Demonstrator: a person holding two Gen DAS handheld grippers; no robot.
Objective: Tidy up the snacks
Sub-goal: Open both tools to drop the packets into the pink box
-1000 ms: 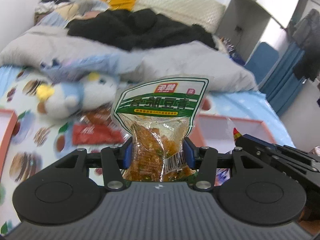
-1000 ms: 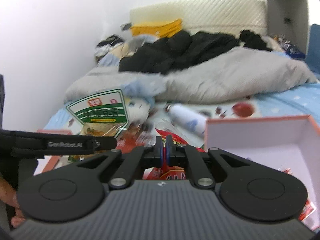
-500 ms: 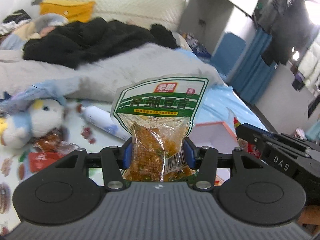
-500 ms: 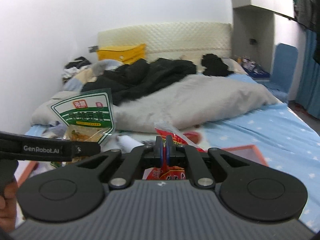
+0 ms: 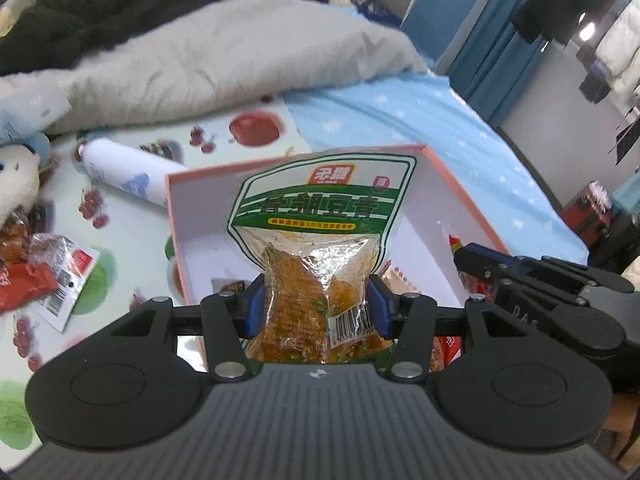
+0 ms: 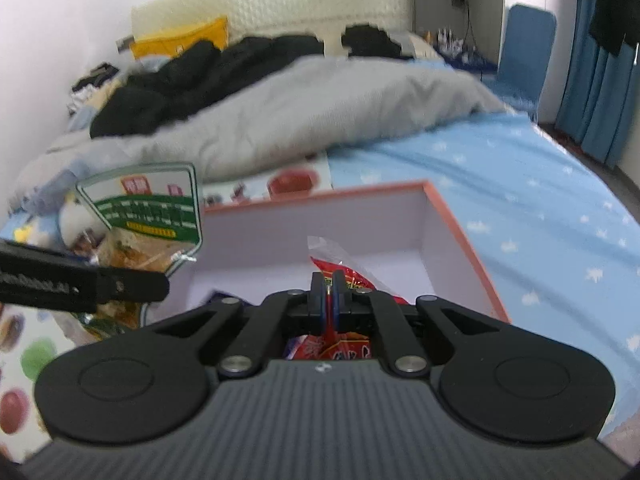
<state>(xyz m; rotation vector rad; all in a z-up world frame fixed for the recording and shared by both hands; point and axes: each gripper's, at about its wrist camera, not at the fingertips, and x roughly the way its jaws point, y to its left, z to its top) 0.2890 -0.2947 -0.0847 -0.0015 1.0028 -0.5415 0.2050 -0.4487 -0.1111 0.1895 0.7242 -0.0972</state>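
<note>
The green-topped snack pouch point(image 5: 318, 248), clear below over orange-brown contents, stood upright, pinched at its waist, in front of the pink-rimmed white box point(image 5: 460, 196). The red snack packet point(image 6: 344, 280) was clamped by its thin edge over the box's interior. More red wrappers point(image 5: 40, 276) lay loose on the fruit-print sheet at nine o'clock from the box.

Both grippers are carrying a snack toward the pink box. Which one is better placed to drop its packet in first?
Probably the right. The right gripper pinches its red packet already over the open pink box. The left gripper holds the green packet by the box's near-left corner, so it likely needs a little more travel.
</note>
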